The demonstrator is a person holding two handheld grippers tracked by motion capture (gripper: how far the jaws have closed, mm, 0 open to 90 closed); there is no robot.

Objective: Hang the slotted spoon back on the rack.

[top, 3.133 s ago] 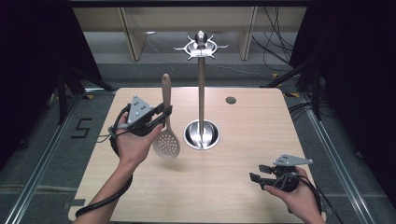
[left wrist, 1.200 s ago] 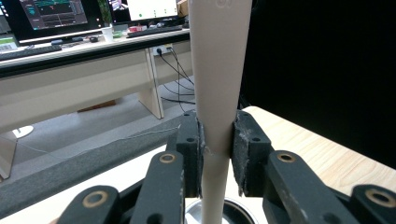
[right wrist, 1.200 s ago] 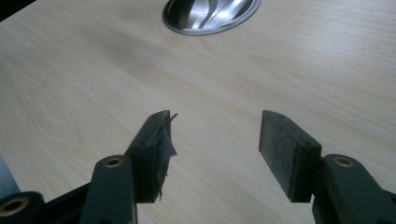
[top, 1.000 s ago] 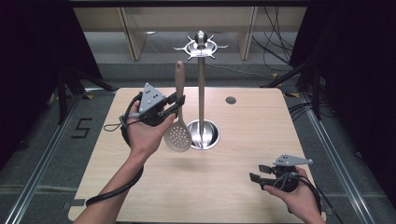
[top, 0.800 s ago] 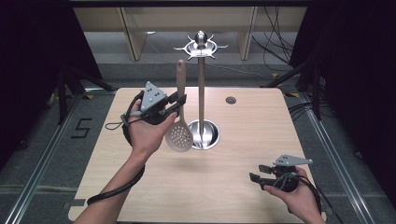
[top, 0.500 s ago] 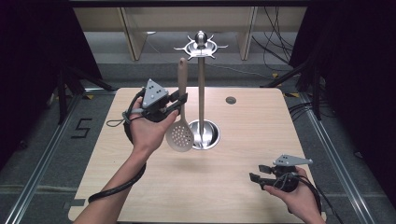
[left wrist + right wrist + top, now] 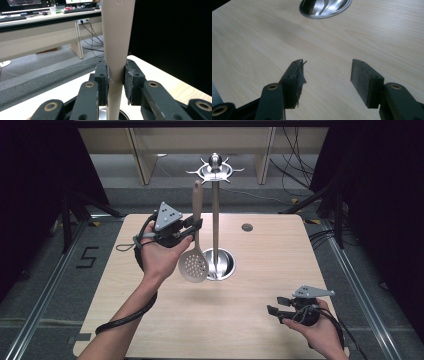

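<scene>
- The left gripper (image 7: 194,226) is raised above the far left part of the wooden table (image 7: 150,320), with the person's left hand (image 7: 159,255) wrapped around its body.
- Its jaws are clamped on the beige handle of a slotted spoon (image 7: 195,255); in the left gripper view the two black pads press against either side of that handle (image 7: 116,57), which runs upright between them.
- The spoon hangs upright, handle up and perforated round bowl down. In the high view the bowl sits just left of the stand's base, clear of the table surface as far as can be told.
- A metal utensil stand (image 7: 215,215) rises from the middle of the table: a round shiny base (image 7: 222,265), a thin upright pole, and a ring of hooks at the top (image 7: 215,169).
- The tip of the spoon handle is near the hooks, a little lower and to their left; whether it touches one cannot be told.
- The right gripper (image 7: 272,310) rests low over the near right part of the table, held in the person's right hand (image 7: 315,330), well apart from the stand.
- In the right gripper view its jaws stand wide apart with nothing between them, bare wood below, and the edge of the stand's base (image 7: 324,10) shows farther off.
- A small dark round spot (image 7: 247,227) lies on the table at the far side, right of the pole.
</scene>
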